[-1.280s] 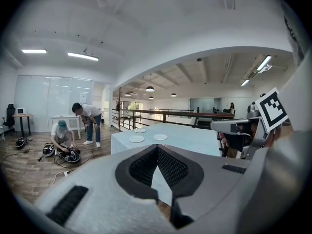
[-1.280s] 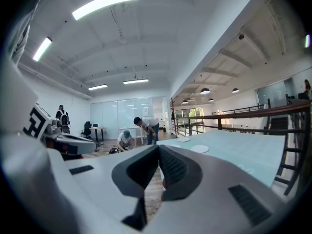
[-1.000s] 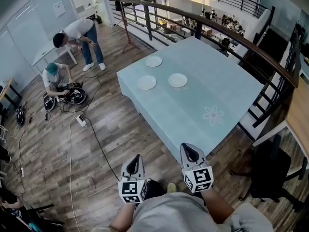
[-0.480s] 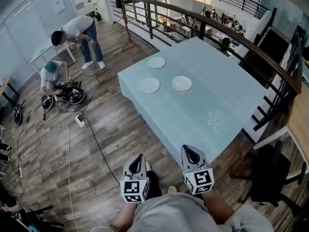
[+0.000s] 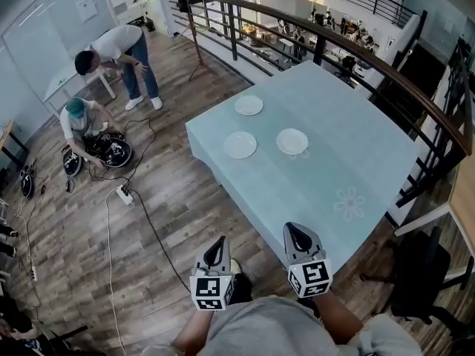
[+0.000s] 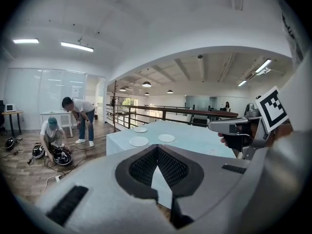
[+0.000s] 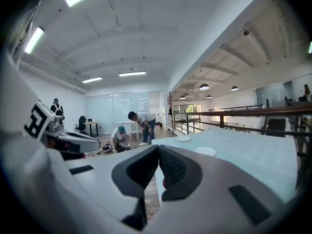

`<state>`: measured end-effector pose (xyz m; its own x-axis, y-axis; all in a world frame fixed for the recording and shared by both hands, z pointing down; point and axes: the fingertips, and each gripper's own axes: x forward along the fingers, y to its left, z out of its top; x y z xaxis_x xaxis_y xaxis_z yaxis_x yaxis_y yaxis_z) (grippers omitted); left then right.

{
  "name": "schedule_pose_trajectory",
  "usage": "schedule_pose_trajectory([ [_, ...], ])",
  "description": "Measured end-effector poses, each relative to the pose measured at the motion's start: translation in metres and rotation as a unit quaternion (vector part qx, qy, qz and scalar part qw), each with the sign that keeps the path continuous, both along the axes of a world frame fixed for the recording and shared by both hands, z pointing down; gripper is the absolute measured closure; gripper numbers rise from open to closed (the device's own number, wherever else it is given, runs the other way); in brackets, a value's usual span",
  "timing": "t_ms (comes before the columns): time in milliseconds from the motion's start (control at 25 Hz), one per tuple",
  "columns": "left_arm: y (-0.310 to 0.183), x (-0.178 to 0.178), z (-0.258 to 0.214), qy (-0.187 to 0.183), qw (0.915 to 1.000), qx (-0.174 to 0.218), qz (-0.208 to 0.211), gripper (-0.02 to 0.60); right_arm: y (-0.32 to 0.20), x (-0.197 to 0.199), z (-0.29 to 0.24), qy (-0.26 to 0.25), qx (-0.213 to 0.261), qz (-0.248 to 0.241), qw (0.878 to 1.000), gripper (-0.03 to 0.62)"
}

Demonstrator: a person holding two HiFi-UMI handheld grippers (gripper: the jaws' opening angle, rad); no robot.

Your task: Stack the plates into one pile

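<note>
Now the left gripper point(image 5: 216, 245) and right gripper point(image 5: 297, 233) are both closed, empty; three separate plates point(image 5: 240, 144) point(image 5: 292, 141) point(image 5: 249, 105) lie on the table point(image 5: 356, 147) at twelve o'clock.

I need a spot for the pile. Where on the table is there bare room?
The table is bare from the right plate across to the railing, and all along the near end around the flower print. Only the far-left corner is occupied: the left plate and far plate lie there, apart.
</note>
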<state>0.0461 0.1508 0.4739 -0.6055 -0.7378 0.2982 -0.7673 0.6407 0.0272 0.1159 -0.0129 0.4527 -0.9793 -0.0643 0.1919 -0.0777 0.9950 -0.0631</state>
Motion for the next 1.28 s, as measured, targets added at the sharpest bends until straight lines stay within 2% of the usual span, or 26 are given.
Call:
schedule_pose_trajectory([
  [280,0.001,-0.059,-0.006,0.001,0.9999,0.004,0.009,0.565,0.001,-0.052,-0.006,0.002,0.006,0.011,1.000,0.568],
  [720,0.017,-0.123,-0.002,0.004,0.9999,0.004,0.016,0.565,0.009,-0.104,-0.002,0.016,0.020,0.030,0.999,0.568],
  [1280,0.039,-0.176,-0.005,-0.005,0.9991,0.017,0.038,0.565,0.028,-0.146,-0.010,0.016,0.051,0.052,0.997,0.568],
])
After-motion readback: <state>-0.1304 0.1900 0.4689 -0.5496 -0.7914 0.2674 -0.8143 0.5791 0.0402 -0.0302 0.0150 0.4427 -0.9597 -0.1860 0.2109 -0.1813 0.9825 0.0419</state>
